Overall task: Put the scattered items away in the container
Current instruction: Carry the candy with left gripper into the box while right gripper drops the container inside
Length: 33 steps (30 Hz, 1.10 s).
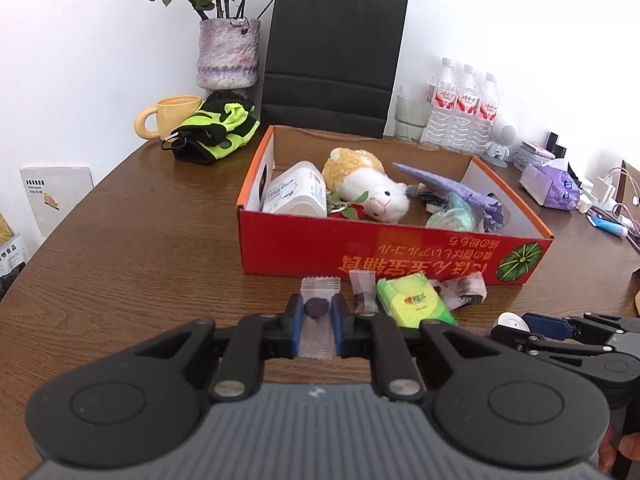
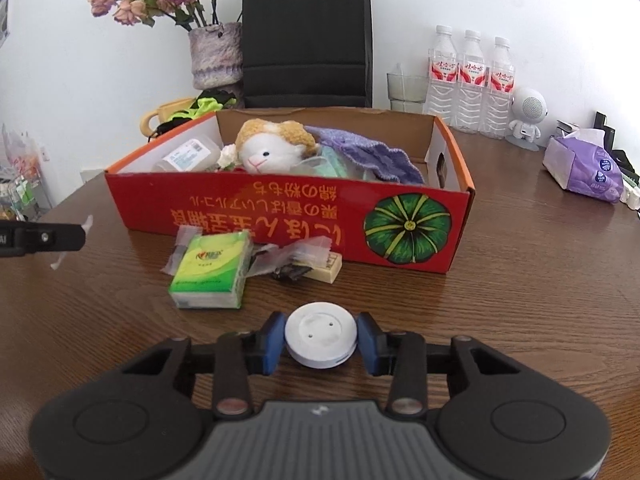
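A red cardboard box (image 1: 360, 250) (image 2: 280, 208) holds a plush toy (image 1: 372, 184), a white bottle and purple cloth. In front of it lie a green tissue pack (image 1: 414, 300) (image 2: 212, 276), clear candy wrappers (image 1: 362, 286) and a small tan block (image 2: 326, 270). My left gripper (image 1: 317, 312) is shut on a clear-wrapped dark candy (image 1: 316, 306) at table level. My right gripper (image 2: 321, 340) is shut on a white round disc (image 2: 321, 334) on the table, right of the left gripper.
Behind the box stand a vase of dried roses (image 1: 228, 54), a black paper bag (image 1: 332, 56), a yellow mug (image 1: 168, 116), green-black gloves (image 1: 218, 126), three water bottles (image 1: 464, 104), a white speaker figure (image 2: 526, 118) and a purple tissue pack (image 2: 584, 168).
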Tool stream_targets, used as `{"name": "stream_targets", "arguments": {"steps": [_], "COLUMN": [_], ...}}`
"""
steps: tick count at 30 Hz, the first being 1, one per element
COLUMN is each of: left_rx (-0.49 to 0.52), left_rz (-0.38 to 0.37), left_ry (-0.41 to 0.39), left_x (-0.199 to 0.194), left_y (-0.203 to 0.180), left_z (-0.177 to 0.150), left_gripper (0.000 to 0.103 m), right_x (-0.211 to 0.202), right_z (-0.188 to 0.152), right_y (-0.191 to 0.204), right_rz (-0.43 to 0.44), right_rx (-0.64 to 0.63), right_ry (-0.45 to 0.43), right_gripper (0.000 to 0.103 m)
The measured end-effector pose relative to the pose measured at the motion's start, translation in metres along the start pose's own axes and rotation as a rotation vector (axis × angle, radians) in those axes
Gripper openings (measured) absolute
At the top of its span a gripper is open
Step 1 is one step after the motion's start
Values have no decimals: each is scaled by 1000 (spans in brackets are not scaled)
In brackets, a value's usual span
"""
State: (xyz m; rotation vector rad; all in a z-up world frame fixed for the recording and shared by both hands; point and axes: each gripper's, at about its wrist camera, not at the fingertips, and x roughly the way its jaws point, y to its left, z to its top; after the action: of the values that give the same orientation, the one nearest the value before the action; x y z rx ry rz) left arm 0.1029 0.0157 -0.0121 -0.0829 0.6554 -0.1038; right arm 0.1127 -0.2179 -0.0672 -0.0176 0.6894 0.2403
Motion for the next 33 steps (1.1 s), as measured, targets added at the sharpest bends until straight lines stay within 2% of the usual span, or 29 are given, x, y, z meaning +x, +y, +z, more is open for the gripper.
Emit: {"name": "stream_targets", "arguments": {"steps": [5,8,10,12,15,21,22,23,25,26,27,28,29,30,31,33], "left_rx": [13,27,16,11,12,14,12,5,-13,-25,-30,-27,-24,-21,-20,-8], "left_rz": [-56,-65,-74,-50,-1,-15,-17,-22,-35,-39,-43,-49,-56,-62,-65,-83], "left_ry": [-84,-106,-57,-3,75,81,86,93,95,86,70,47,24,-1,-26,-63], "left_x": [-8,11,38,66,104,118,119,119,115,110,103,93,84,72,59,34], "left_y": [-14,-28,-32,-34,-32,-28,-27,-25,-22,-21,-19,-18,-17,-15,-13,-10], "left_z": [39,77,98,109,109,102,103,103,103,103,104,105,104,104,103,97], "left_gripper": [16,16,16,16,16,17,17,22,41,56,66,71,84,100,103,103], "right_x": [-22,-13,8,33,68,90,88,87,77,71,63,52,42,30,17,-7], "right_z": [50,91,116,131,137,129,128,127,128,129,130,130,130,129,126,118], "right_y": [2,10,18,24,28,26,26,27,28,28,28,28,27,26,24,22], "right_rz": [41,64,85,103,76,38,37,35,34,33,35,40,45,51,59,72], "right_rx": [-16,-57,-82,-89,-107,-105,-109,-113,-120,-124,-128,-131,-134,-136,-139,-149], "right_ry": [-123,-154,-118,-57,20,56,51,48,21,6,-12,-34,-54,-76,-98,-132], "right_gripper": [38,38,38,38,38,38,43,51,61,67,69,77,86,89,91,101]}}
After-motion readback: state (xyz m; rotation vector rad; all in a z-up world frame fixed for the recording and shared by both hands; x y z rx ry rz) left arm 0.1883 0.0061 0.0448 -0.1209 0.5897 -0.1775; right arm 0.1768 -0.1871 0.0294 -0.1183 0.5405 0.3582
